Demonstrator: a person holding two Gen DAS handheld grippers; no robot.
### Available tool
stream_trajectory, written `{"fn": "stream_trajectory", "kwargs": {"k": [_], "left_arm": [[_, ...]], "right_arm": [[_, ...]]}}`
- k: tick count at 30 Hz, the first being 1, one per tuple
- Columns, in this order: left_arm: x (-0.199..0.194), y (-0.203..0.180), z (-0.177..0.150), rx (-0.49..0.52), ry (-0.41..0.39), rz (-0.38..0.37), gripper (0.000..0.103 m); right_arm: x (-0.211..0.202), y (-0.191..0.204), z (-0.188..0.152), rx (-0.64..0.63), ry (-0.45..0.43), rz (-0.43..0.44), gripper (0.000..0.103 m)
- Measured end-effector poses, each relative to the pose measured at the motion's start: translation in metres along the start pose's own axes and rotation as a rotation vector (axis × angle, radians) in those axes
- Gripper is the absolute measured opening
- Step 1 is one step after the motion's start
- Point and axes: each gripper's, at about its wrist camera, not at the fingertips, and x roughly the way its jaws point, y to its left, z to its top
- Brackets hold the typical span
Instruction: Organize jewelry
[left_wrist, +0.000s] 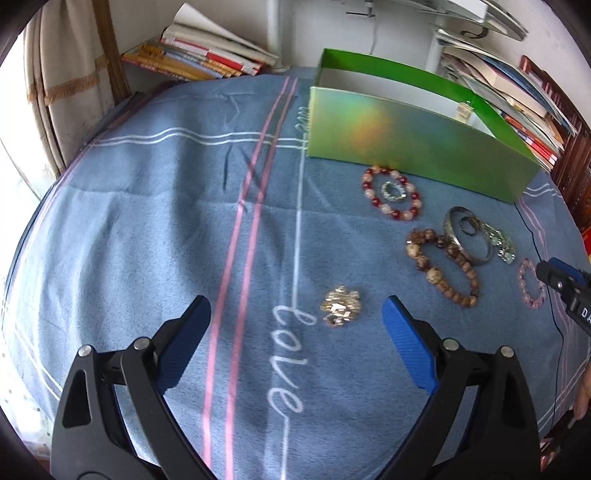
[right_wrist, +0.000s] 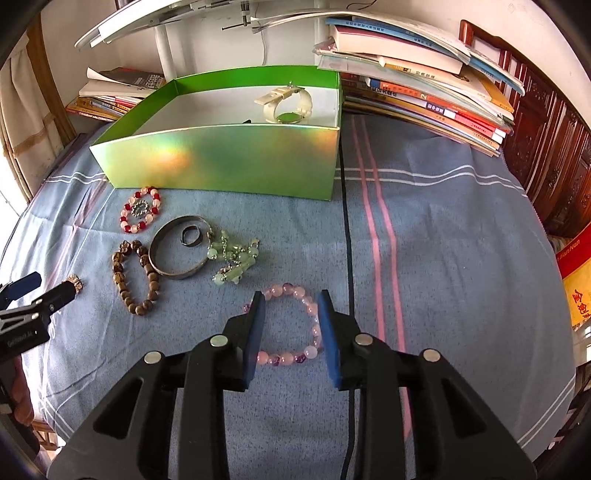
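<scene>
The left gripper (left_wrist: 295, 314) hangs wide apart over a gold brooch (left_wrist: 340, 305) on the blue cloth (left_wrist: 147, 221), bracelets lie before the green box (right_wrist: 221, 162), and the right gripper (right_wrist: 291, 314) straddles, unclamped, a pink bracelet (right_wrist: 284, 358).

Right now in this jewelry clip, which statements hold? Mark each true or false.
1. A watch lies inside the green box. True.
2. The pink bracelet is in the box. False: it lies on the blue cloth, between the open jaws of the right gripper.
3. A small ring sits inside the metal bangle. True.
4. The left gripper is shut on the gold brooch. False: it is open, and the brooch lies on the cloth.
</scene>
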Motion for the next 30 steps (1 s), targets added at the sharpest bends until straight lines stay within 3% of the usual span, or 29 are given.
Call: {"fn": "stream_trajectory", "kwargs": {"k": [8, 18, 23, 27, 30], "left_arm": [[0.008, 0.002, 0.002, 0.009, 0.007, -0.001, 0.091], [0.011, -0.028, 0.006, 0.096, -0.009, -0.029, 0.036], [0.009, -0.029, 0.001, 0.097, -0.008, -0.024, 0.035], [0.008, -0.023, -0.001, 0.083, -0.007, -0.011, 0.049], [0.008, -0.018, -0.001, 0.071, -0.002, -0.015, 0.052]], "right_arm": [[0.01, 0.017, -0.004, -0.041, 0.033, 0.041, 0.03], [0.004, 0.019, 0.003, -0.04, 0.011, 0.072, 0.031], [0.008, 0.05, 0.02, -0.111, -0.007, 0.147, 0.031], [0.025, 0.075, 0.033, -0.174, 0.018, 0.173, 0.024], [0.035, 0.082, 0.036, -0.199, 0.034, 0.169, 0.024]]}}
